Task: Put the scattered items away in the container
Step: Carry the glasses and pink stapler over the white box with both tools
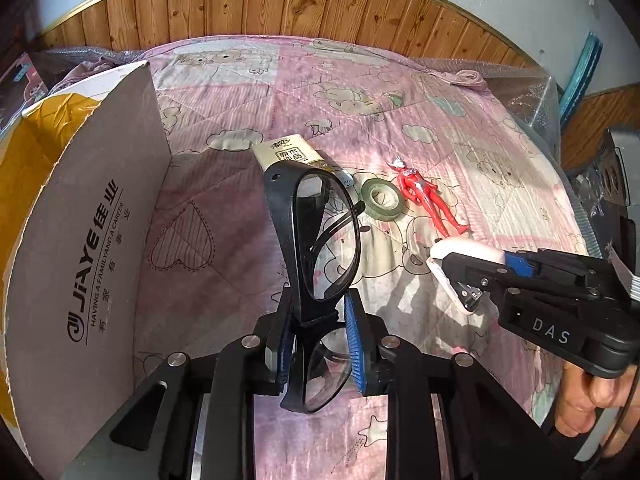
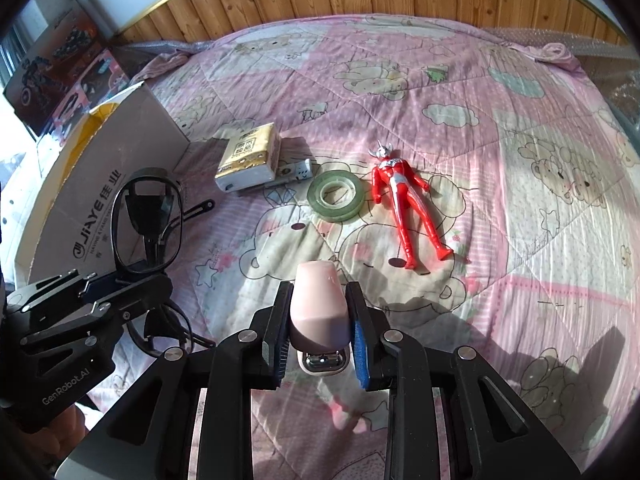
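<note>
From the left wrist camera, the left gripper [image 1: 318, 344] is clenched on a pair of black-framed glasses [image 1: 320, 240], its blue pads pressing the frame near the bridge so that one lens stands up ahead of the fingers and the other hangs below them. To its left, close by, rises the wall of the cardboard box [image 1: 92, 264], printed with a logo, with yellow tape on its flap. Ahead of the gripper on the pink quilt [image 1: 460, 128] lie a tissue pack [image 1: 290, 154], then to the right a green tape roll [image 1: 382, 196] and a red toy figure [image 1: 426, 200]. To the right, the right gripper [image 1: 452, 276] holds a pale pink stapler [image 1: 460, 256], lifted off the quilt; a hand [image 1: 592, 396] grips its handle.

From the right wrist camera, the right gripper [image 2: 318, 332] is closed on the stapler [image 2: 318, 304], whose pink body sits between the blue pads with its metal end toward the camera. Ahead and slightly right lies the toy figure [image 2: 404, 200]; straight ahead, the tape roll [image 2: 340, 196]; ahead left, the tissue pack [image 2: 250, 158], with a small white item just beside it that I cannot identify. Far left, the left gripper [image 2: 132, 276] holds the glasses [image 2: 146, 220] just in front of the box [image 2: 108, 184].
</note>
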### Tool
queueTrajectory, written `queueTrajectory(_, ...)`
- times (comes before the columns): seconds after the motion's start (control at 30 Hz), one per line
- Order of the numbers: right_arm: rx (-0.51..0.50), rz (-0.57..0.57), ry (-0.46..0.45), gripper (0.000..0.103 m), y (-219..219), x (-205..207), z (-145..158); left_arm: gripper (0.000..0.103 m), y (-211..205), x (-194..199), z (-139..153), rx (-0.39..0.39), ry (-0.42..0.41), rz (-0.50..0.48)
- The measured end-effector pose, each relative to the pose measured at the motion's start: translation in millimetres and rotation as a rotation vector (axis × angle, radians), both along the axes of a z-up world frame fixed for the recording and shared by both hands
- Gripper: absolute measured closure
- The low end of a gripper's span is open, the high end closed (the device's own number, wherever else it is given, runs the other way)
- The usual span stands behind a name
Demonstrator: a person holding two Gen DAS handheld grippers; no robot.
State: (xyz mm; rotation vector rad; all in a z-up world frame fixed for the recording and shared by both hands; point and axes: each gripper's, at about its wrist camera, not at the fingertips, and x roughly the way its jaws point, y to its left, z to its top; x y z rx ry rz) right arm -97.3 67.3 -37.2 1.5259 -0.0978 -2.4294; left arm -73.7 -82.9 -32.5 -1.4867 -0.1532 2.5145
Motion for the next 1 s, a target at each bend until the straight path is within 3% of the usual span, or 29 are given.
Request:
queueTrajectory(0.23, -0.023, 0.030, 0.016, 0.076, -13.1, 12.0, 6.3, 0.079, -14.6, 15.4, 13.2, 0.066, -0.012, 0.012)
queueTrajectory(0.53, -0.033, -0.005, 0.047, 0.076, -13.2, 32.2, 18.4, 0.079, -24.2, 37.1, 26.9, 0.089, 0.012, 0.012)
queueTrajectory(1.0, -0.029, 0.013, 0.117, 0.076, -55.5, 73.7, 48.5, 0.079, -35.8, 71.8, 48.1, 0.047, 0.086, -0.013)
